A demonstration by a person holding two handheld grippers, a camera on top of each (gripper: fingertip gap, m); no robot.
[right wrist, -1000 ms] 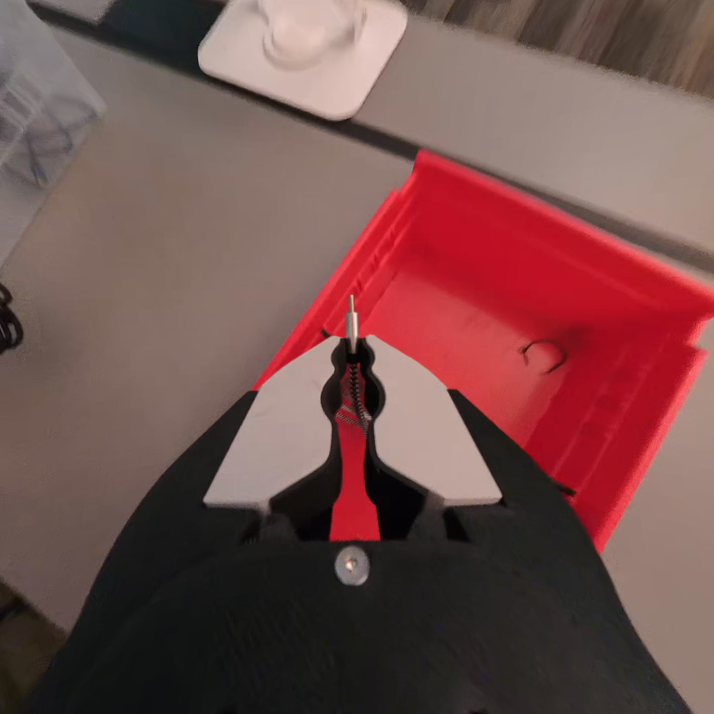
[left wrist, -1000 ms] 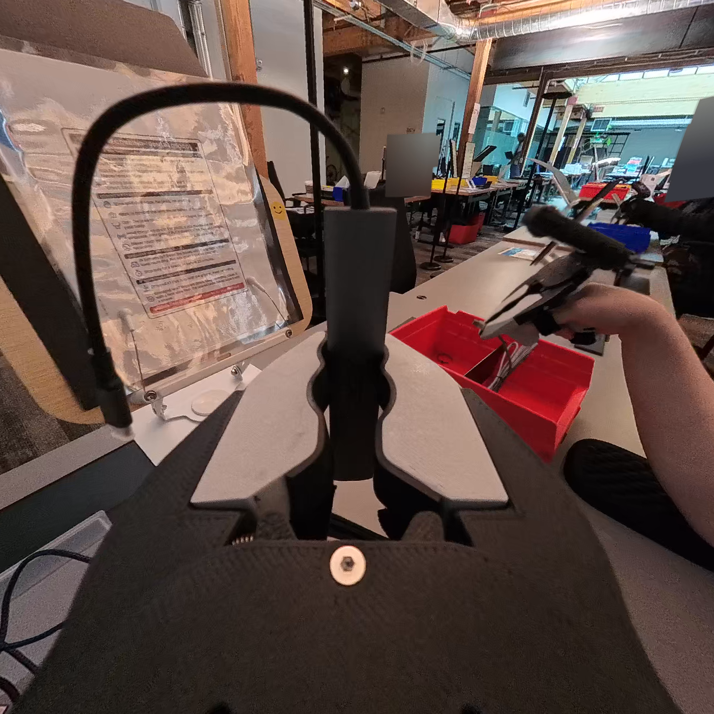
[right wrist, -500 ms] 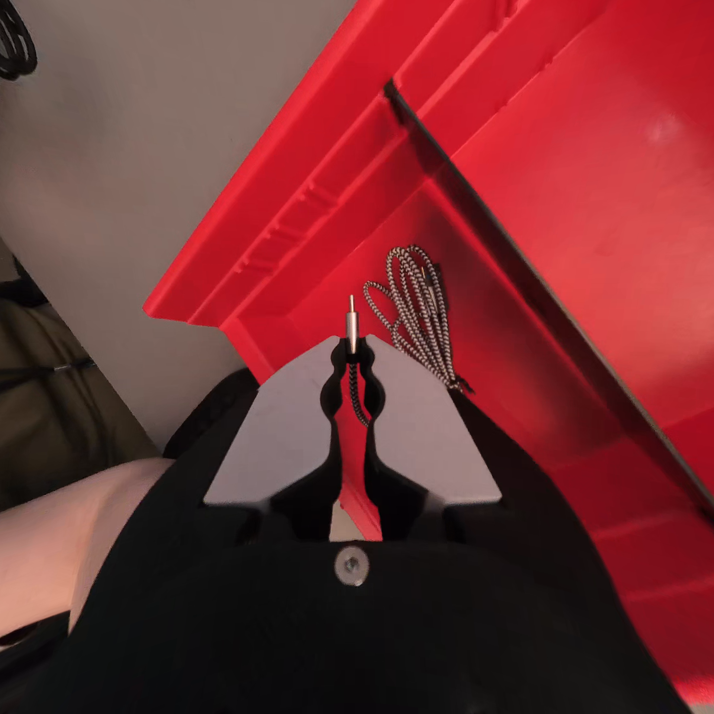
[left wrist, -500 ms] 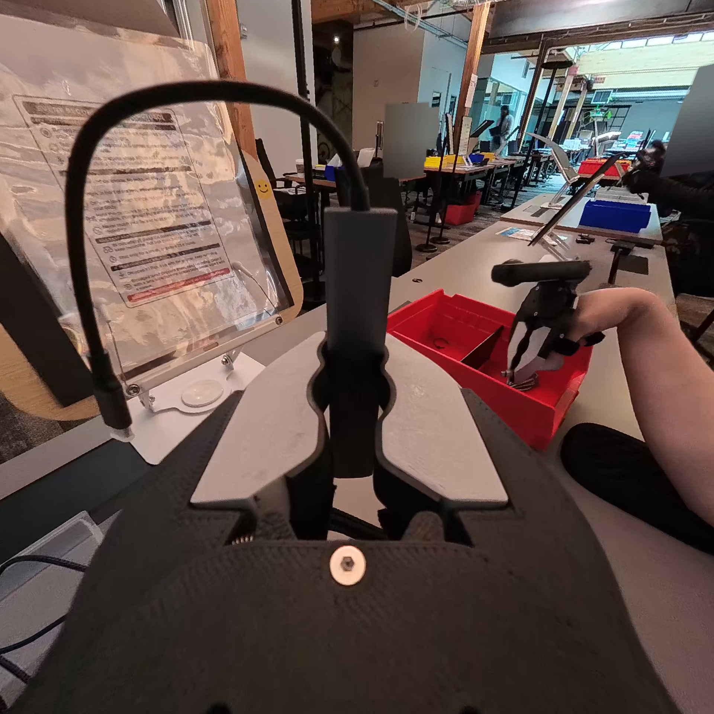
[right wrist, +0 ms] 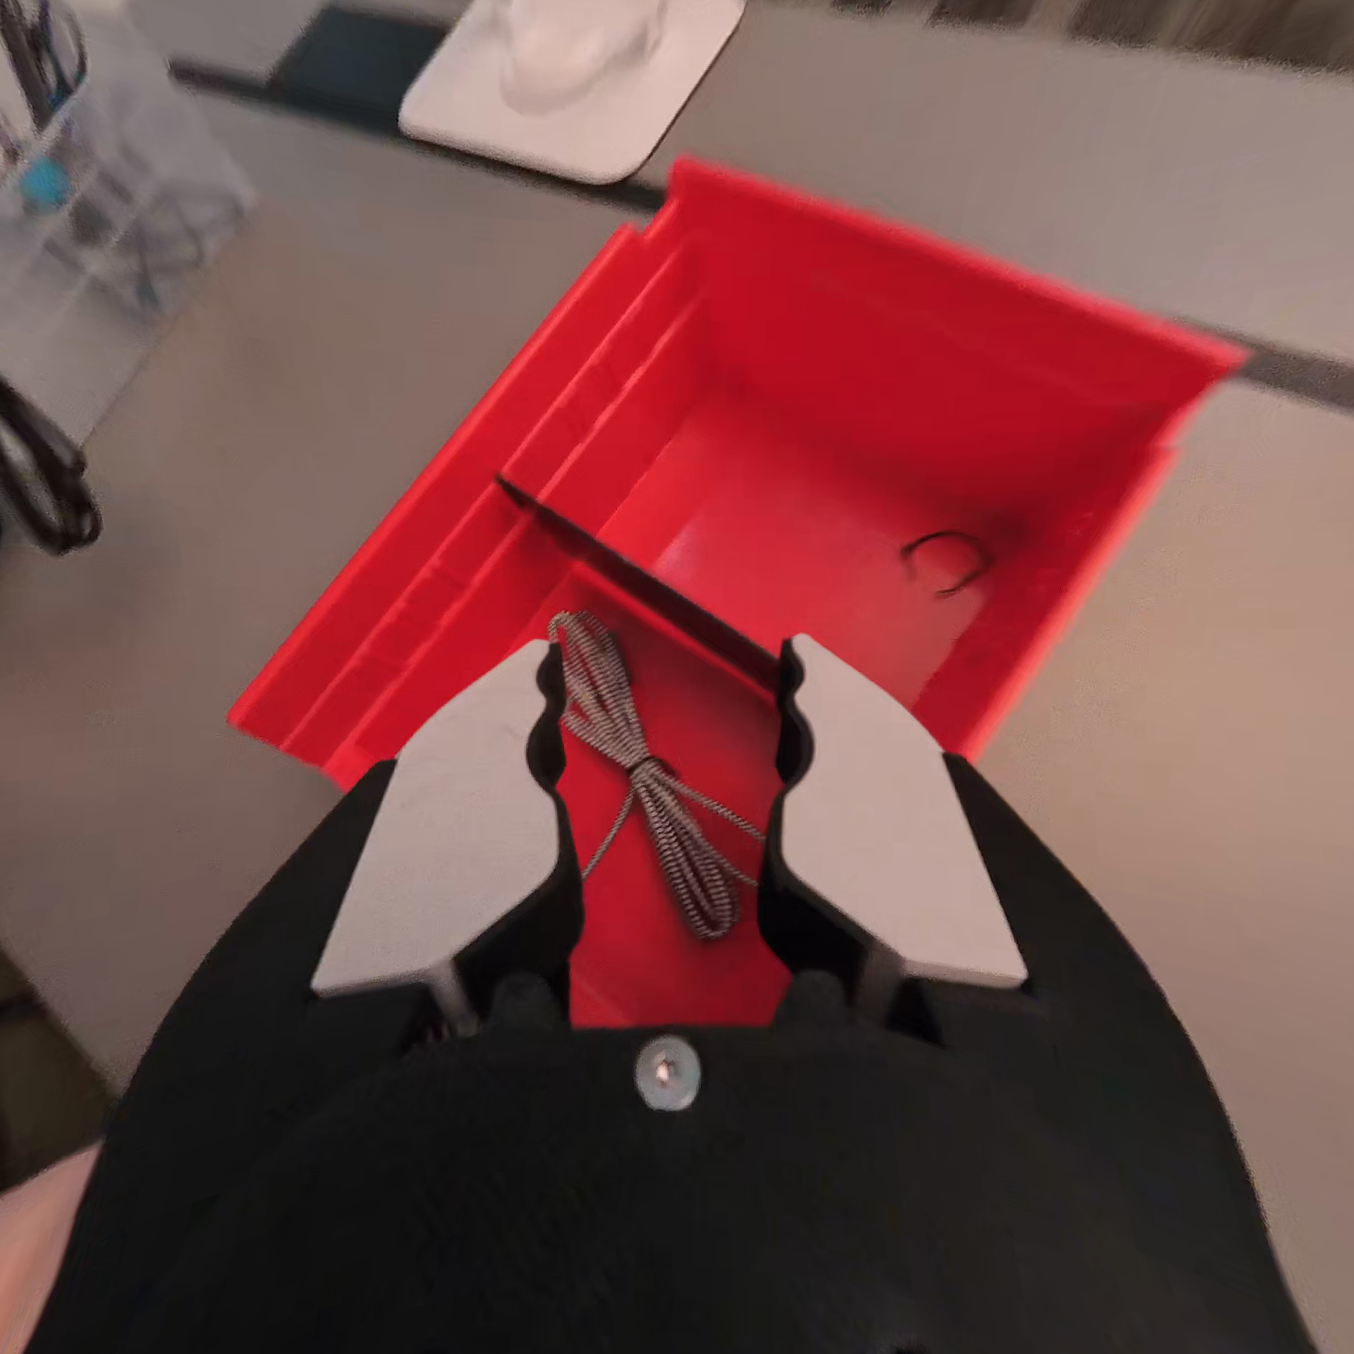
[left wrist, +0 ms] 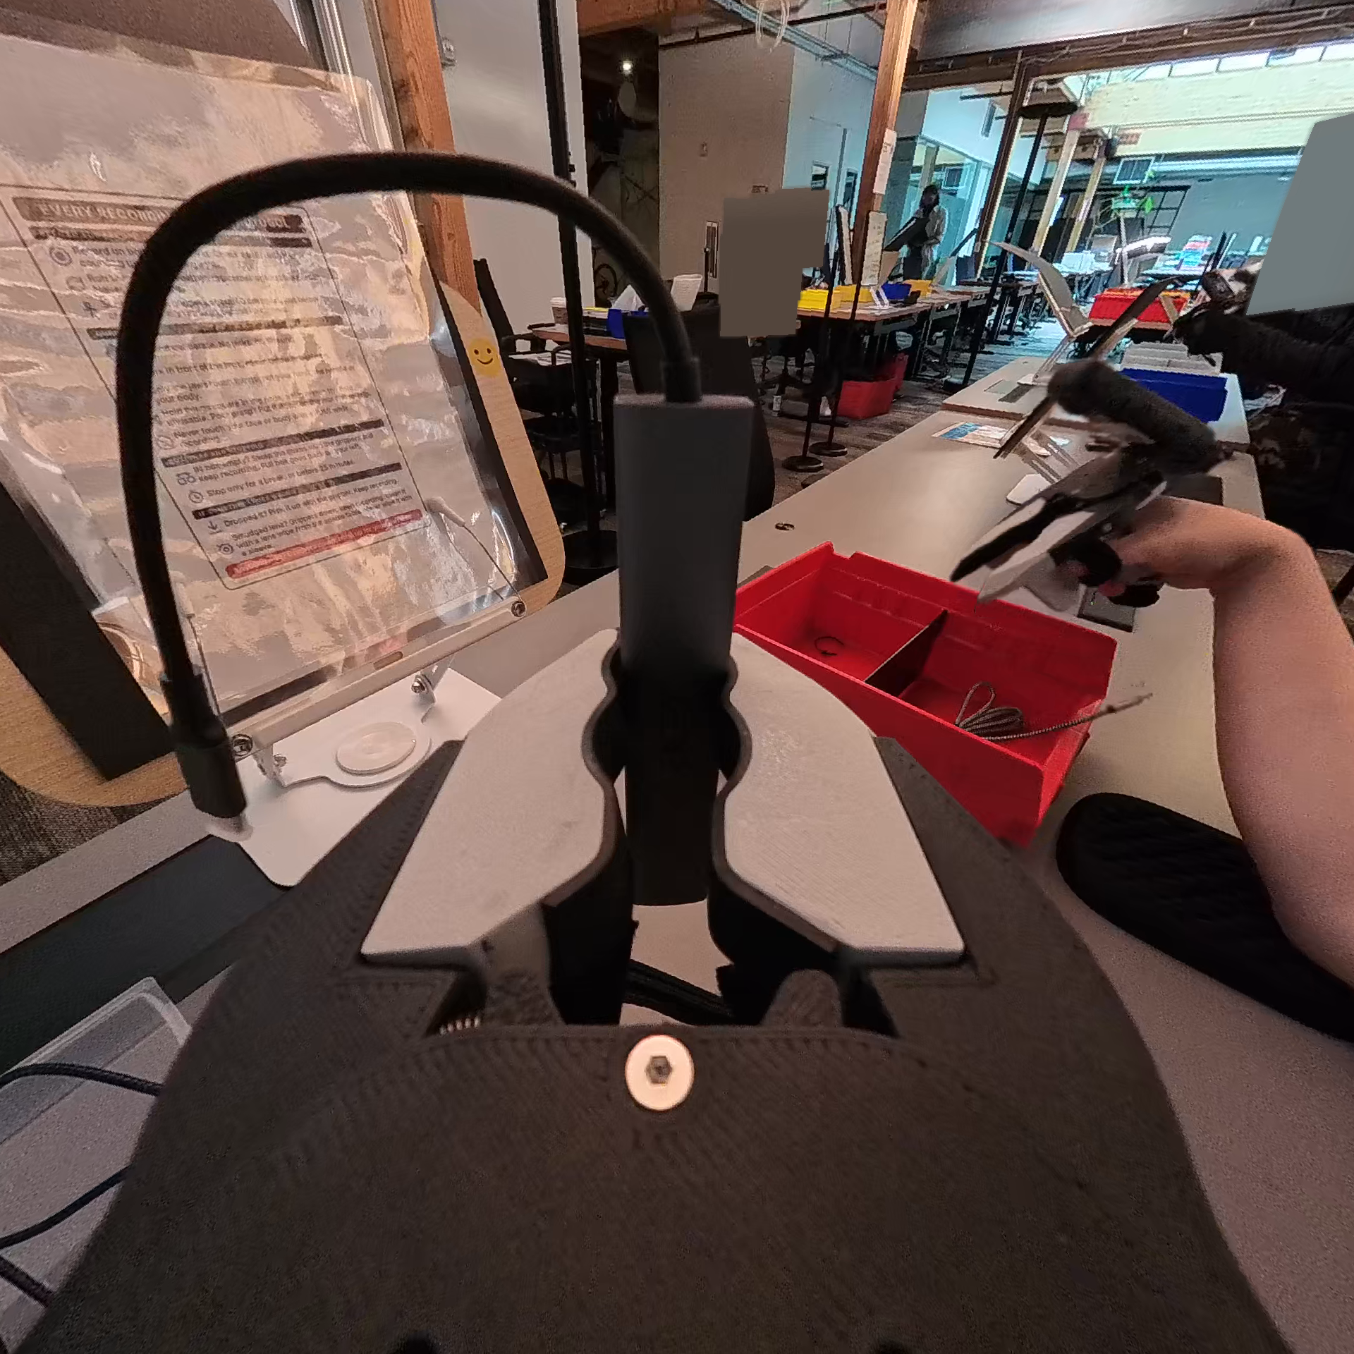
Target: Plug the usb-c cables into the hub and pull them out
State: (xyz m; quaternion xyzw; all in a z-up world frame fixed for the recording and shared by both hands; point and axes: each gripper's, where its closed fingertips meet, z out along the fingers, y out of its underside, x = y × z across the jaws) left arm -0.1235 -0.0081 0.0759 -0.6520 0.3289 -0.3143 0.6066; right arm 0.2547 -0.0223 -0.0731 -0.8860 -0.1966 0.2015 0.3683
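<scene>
My left gripper (left wrist: pixel 668 663) is shut on a dark grey hub (left wrist: pixel 681 527) and holds it upright above the table. The hub's black lead (left wrist: pixel 183 410) arches over to the left and hangs free. My right gripper (right wrist: pixel 667 645) is open and empty above a red bin (right wrist: pixel 806 322). It also shows in the left wrist view (left wrist: pixel 982 571), raised over the bin (left wrist: pixel 974 777). A braided black-and-white usb-c cable (right wrist: pixel 659 791) lies coiled in the bin's near compartment. One end (left wrist: pixel 1099 711) of it sticks out over the bin's right wall.
A black divider (right wrist: pixel 637 579) splits the bin. A small black ring (right wrist: pixel 941 560) lies in the far compartment. A clear sign stand (left wrist: pixel 278 454) on a white base (right wrist: pixel 579 80) stands left of the bin. A clear box (right wrist: pixel 95 183) with cords sits at the left. Across from one pair of fingers to the other is roughly 40 cm. The hub's black lead (left wrist: pixel 183 410) lies some 30 cm from my left tips, 50 cm from my right tips.
My right gripper lowered the braided cable into the bin's near compartment, opened and let it go, then rose. My left gripper kept holding the hub.
</scene>
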